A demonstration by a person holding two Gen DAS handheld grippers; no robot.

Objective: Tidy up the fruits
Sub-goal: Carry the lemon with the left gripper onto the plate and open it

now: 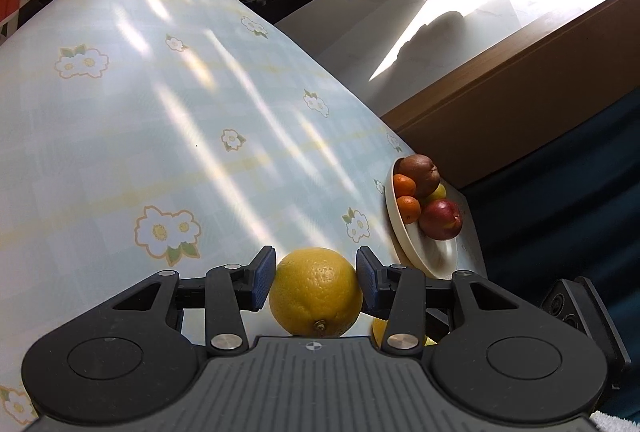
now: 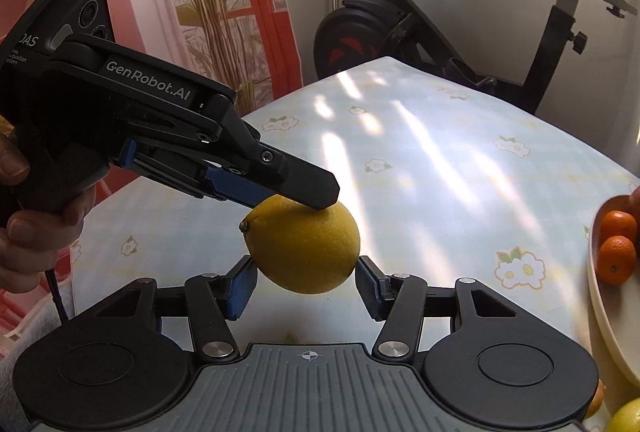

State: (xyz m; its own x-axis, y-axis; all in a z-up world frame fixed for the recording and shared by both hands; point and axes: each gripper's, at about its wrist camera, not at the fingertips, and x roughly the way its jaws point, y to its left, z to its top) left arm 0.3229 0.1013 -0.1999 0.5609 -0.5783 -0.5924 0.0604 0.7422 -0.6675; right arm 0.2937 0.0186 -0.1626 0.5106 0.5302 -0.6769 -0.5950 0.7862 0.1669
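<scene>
My left gripper (image 1: pixel 316 282) is shut on a large yellow lemon (image 1: pixel 316 292) and holds it above the table. In the right wrist view the same lemon (image 2: pixel 306 246) hangs from the left gripper (image 2: pixel 304 198), whose upper finger presses on its top. My right gripper (image 2: pixel 306 286) is open, its blue pads (image 2: pixel 242 286) on either side of the lemon, close to its sides. A cream plate (image 1: pixel 416 252) at the table's right edge holds two tangerines (image 1: pixel 406 198), two reddish fruits (image 1: pixel 440 220) and a yellow one. The plate also shows in the right wrist view (image 2: pixel 608 308).
The table (image 1: pixel 180 136) has a pale blue flowered cloth. An exercise bike (image 2: pixel 400 20) stands behind it. Another yellow fruit (image 2: pixel 626 418) lies near the plate at the lower right. A wooden board (image 1: pixel 520 100) and dark blue fabric lie beyond the table's right edge.
</scene>
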